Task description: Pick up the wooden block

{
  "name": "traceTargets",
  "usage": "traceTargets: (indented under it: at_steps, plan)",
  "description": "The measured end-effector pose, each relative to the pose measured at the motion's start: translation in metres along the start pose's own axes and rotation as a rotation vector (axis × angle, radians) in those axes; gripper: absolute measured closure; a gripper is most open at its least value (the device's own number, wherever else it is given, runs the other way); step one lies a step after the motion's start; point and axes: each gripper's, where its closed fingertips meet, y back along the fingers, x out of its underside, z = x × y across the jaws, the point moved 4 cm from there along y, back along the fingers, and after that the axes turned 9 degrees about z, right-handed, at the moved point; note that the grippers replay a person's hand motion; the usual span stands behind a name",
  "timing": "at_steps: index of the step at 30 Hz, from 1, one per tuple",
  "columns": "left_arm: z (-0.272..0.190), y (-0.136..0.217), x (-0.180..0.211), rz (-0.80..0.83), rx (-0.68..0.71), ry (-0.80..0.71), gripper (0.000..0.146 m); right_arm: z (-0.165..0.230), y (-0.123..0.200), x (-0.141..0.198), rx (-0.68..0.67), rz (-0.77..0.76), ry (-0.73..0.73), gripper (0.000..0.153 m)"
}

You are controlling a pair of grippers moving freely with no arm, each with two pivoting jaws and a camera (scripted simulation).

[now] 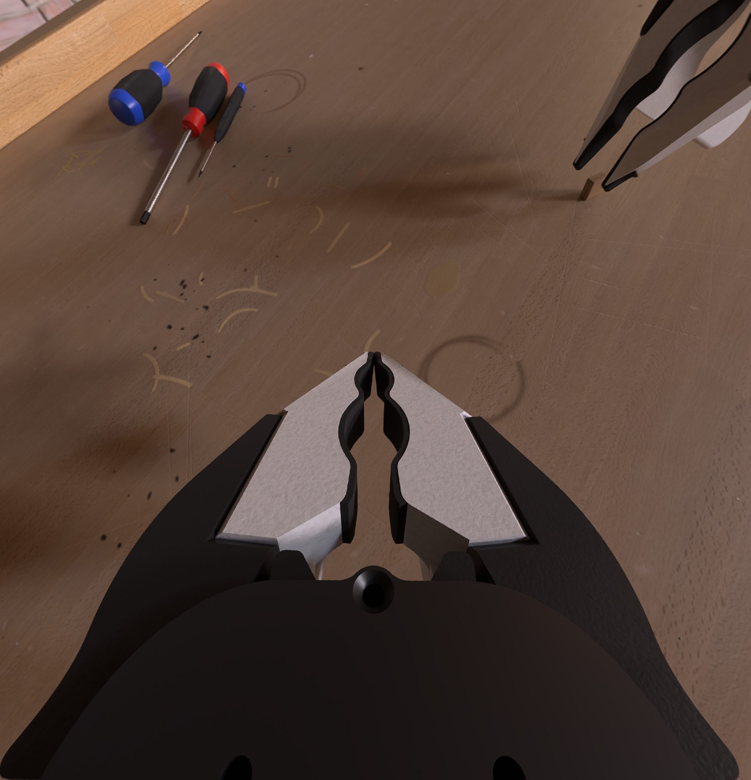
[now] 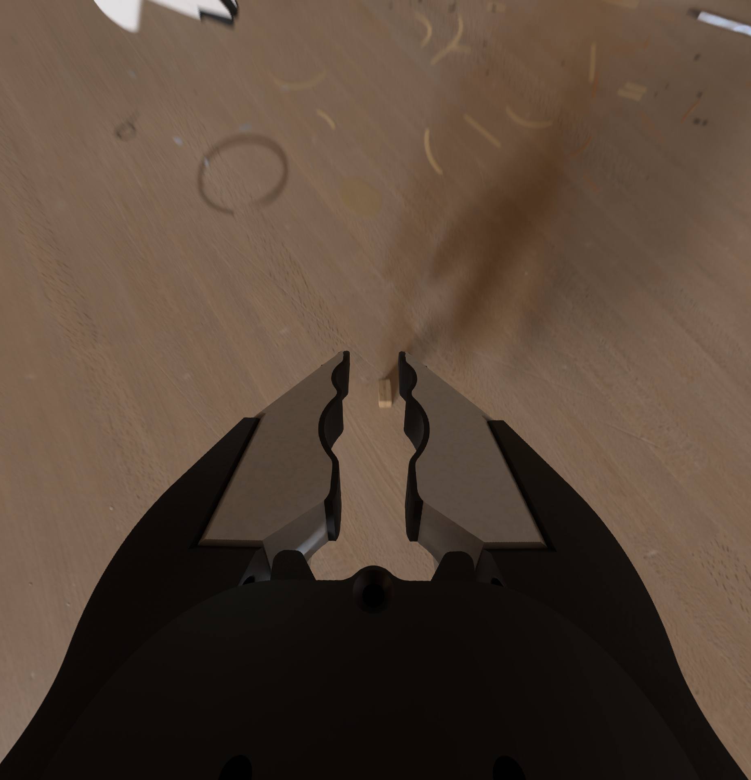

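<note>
Left tool (image 1: 373, 354): fingertips pressed together, nothing between them, poised above bare brown counter (image 1: 407, 261). Counter surface is scuffed wood with pale curved scratches, black specks, a dark ring mark (image 1: 472, 382) just right of the tips and a dark smear farther out.

Right tool (image 2: 374, 358): jaws parted by a moderate gap, holding nothing. Wooden block (image 2: 384, 393), small and pale, stands on the counter within that gap, close against the inner face of the right-hand finger (image 2: 409, 388); whether it touches the finger cannot be told. The left-hand finger is clear of it.

From the left wrist view, the same block (image 1: 589, 188) sits far off to the right on the counter, upright, with the right tool (image 1: 597, 169) angled down over it, tips at either side.

Farther out on the left: three screwdrivers lying close together — a stubby blue-and-black one (image 1: 139, 93), a red-and-black one (image 1: 188, 135) with a long shaft, and a thin black one with a blue cap (image 1: 226, 122) just beside it. Beyond them, a light wooden rail (image 1: 48, 71) edges the counter.
</note>
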Motion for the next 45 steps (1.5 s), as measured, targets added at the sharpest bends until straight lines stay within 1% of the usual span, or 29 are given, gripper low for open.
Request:
traceTargets:
  at_steps: [7, 9, 10, 11, 14, 16, 18, 20, 23, 25, 27, 29, 31, 33, 34, 37, 39, 42, 44, 45]
  plan:
    - [-0.005, -0.004, 0.003, 0.028, -0.003, -0.038, 0.146, -0.005, -0.006, 0.018, 0.023, 0.118, 0.039, 0.132]
    - [-0.005, -0.005, 0.003, 0.031, 0.002, -0.037, 0.146, -0.003, -0.007, 0.018, 0.034, 0.1, 0.064, 0.136]
    - [-0.006, -0.005, 0.003, 0.032, 0.003, -0.038, 0.146, -0.003, -0.007, 0.017, 0.046, 0.096, 0.077, 0.144]
    - [-0.006, -0.005, 0.003, 0.033, 0.003, -0.039, 0.146, -0.003, -0.008, 0.017, 0.055, 0.1, 0.086, 0.147]
    - [-0.006, -0.004, 0.002, 0.03, -0.001, -0.044, 0.146, -0.004, -0.007, 0.014, 0.062, 0.111, 0.117, 0.147]
    - [-0.006, -0.003, 0.001, 0.026, -0.003, -0.043, 0.146, -0.008, 0.003, 0.005, 0.111, 0.057, 0.142, 0.147]
    - [-0.005, -0.003, 0.002, 0.025, -0.004, -0.039, 0.146, -0.014, 0.024, -0.011, 0.188, -0.017, 0.161, 0.147]
    - [-0.005, -0.003, 0.002, 0.025, -0.006, -0.036, 0.146, -0.021, 0.055, -0.03, 0.263, -0.1, 0.179, 0.147]
    - [-0.004, -0.002, 0.002, 0.023, -0.005, -0.034, 0.146, -0.034, 0.107, -0.055, 0.399, -0.184, 0.217, 0.147]
    - [-0.005, -0.002, 0.001, 0.022, -0.006, -0.037, 0.146, -0.05, 0.146, -0.066, 0.506, -0.207, 0.235, 0.147]
    - [-0.006, -0.002, 0.001, 0.022, -0.007, -0.042, 0.146, -0.072, 0.186, -0.072, 0.627, -0.228, 0.233, 0.147]
    - [-0.006, -0.002, 0.0, 0.022, -0.007, -0.044, 0.146, -0.101, 0.221, -0.071, 0.732, -0.237, 0.201, 0.147]
    - [-0.007, -0.003, 0.0, 0.024, -0.006, -0.044, 0.146, -0.134, 0.24, -0.062, 0.8, -0.224, 0.149, 0.147]
    - [-0.007, -0.003, 0.0, 0.025, -0.008, -0.047, 0.146, -0.165, 0.24, -0.047, 0.787, -0.21, 0.08, 0.147]
    - [-0.007, -0.003, 0.0, 0.026, -0.008, -0.048, 0.146, -0.179, 0.232, -0.037, 0.763, -0.197, 0.045, 0.147]
    - [-0.008, -0.003, 0.0, 0.029, -0.009, -0.049, 0.146, -0.213, 0.187, -0.004, 0.649, -0.116, -0.052, 0.147]
    - [-0.008, -0.004, 0.0, 0.03, -0.009, -0.05, 0.146, -0.228, 0.152, 0.019, 0.586, -0.025, -0.087, 0.147]
    - [-0.009, -0.006, 0.001, 0.035, -0.006, -0.047, 0.146, -0.243, 0.113, 0.045, 0.57, 0.169, -0.079, 0.147]
    - [-0.009, -0.007, 0.002, 0.04, -0.003, -0.043, 0.146, -0.251, 0.103, 0.053, 0.621, 0.32, -0.056, 0.147]
    - [-0.009, -0.007, 0.002, 0.041, -0.003, -0.04, 0.146, -0.254, 0.102, 0.054, 0.653, 0.364, -0.052, 0.147]
